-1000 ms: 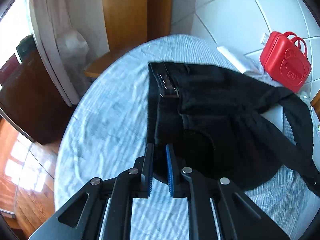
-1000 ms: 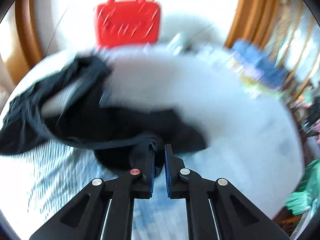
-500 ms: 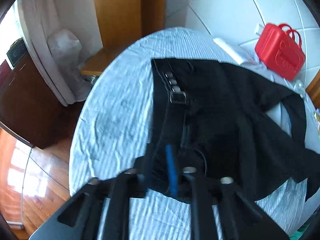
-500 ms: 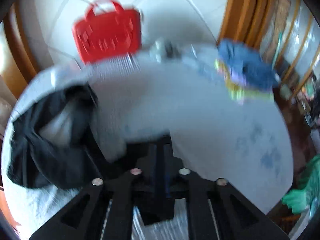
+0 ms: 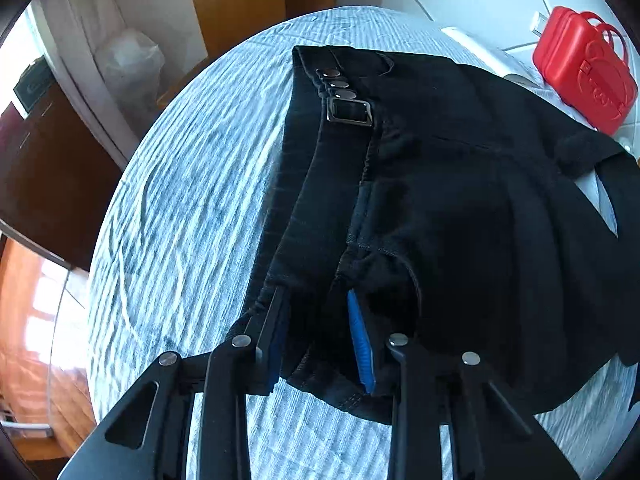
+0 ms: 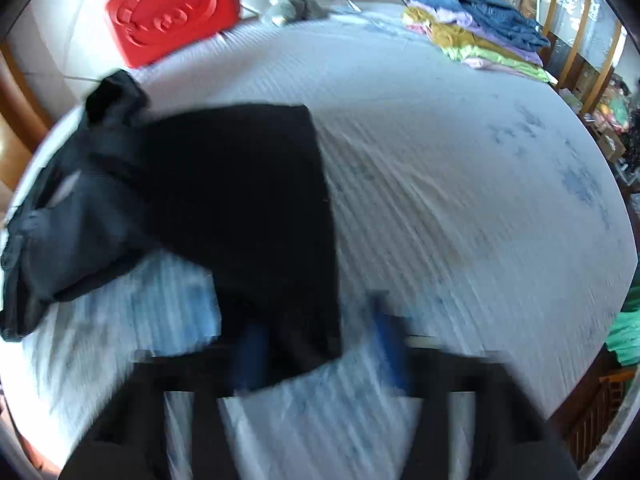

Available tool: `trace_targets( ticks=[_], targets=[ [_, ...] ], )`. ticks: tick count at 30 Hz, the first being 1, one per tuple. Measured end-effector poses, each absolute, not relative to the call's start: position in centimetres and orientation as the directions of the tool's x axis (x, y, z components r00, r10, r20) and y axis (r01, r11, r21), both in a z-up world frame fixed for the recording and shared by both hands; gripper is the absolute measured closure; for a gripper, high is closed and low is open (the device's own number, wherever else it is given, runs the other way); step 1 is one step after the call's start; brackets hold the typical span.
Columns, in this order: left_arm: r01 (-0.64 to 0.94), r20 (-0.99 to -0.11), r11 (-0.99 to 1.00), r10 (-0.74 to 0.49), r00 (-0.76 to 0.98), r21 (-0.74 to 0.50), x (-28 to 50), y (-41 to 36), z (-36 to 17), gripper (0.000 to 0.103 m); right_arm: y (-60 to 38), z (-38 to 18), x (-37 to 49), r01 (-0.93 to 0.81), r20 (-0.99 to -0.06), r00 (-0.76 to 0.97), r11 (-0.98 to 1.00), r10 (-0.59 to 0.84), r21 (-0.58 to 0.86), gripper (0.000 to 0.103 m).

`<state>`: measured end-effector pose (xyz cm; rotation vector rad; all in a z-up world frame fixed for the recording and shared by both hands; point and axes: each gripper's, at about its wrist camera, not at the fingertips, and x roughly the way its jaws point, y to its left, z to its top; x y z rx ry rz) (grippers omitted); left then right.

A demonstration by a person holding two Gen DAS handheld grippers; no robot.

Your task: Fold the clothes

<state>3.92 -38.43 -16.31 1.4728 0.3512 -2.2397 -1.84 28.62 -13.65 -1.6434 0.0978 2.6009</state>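
A black garment with metal snaps and a buckle (image 5: 460, 184) lies on the blue-white striped table cover (image 5: 192, 208). My left gripper (image 5: 316, 336) is open, its blue-padded fingers (image 5: 360, 344) on either side of the garment's near waistband edge. In the right wrist view the same black garment (image 6: 240, 208) lies spread on the cover, one leg stretched towards me. My right gripper (image 6: 320, 344) is blurred by motion, open, with the leg's end lying between its fingers.
A red plastic case (image 5: 584, 68) stands at the wall, also in the right wrist view (image 6: 172, 12). A pile of folded clothes (image 6: 476, 32) sits at the far right of the table. A grey bundle (image 6: 292, 8) lies near the case. The table edge drops to wooden floor (image 5: 36, 320) on the left.
Both grippers were shut on the black garment and have opened. The right gripper swung right and laid the garment's leg out flat. The left gripper moved slightly forward over the waistband.
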Motion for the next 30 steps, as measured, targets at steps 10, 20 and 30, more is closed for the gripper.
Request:
trace_targets(
  ticks=[10, 20, 30],
  targets=[
    [0.516, -0.922, -0.855, -0.244, -0.300, 0.058, 3.2, -38.3, -16.1, 0.071, 32.6, 4.4, 2.7, -0.072, -0.755, -0.637, -0.988, 0.152, -0.137, 0.100],
    [0.526, -0.922, -0.846, -0.268, -0.279, 0.087, 2.7, -37.8, -15.8, 0.071, 35.2, -1.8, -13.6, 0.222, -0.918, -0.324, -0.925, 0.228, -0.308, 0.062],
    [0.609, -0.909, -0.793, -0.260, -0.325, 0.010, 4.8, -37.5, -14.6, 0.069, 44.8, -6.4, -9.8, -0.073, -0.934, -0.357, -0.997, 0.003, 0.025, 0.044]
  ],
)
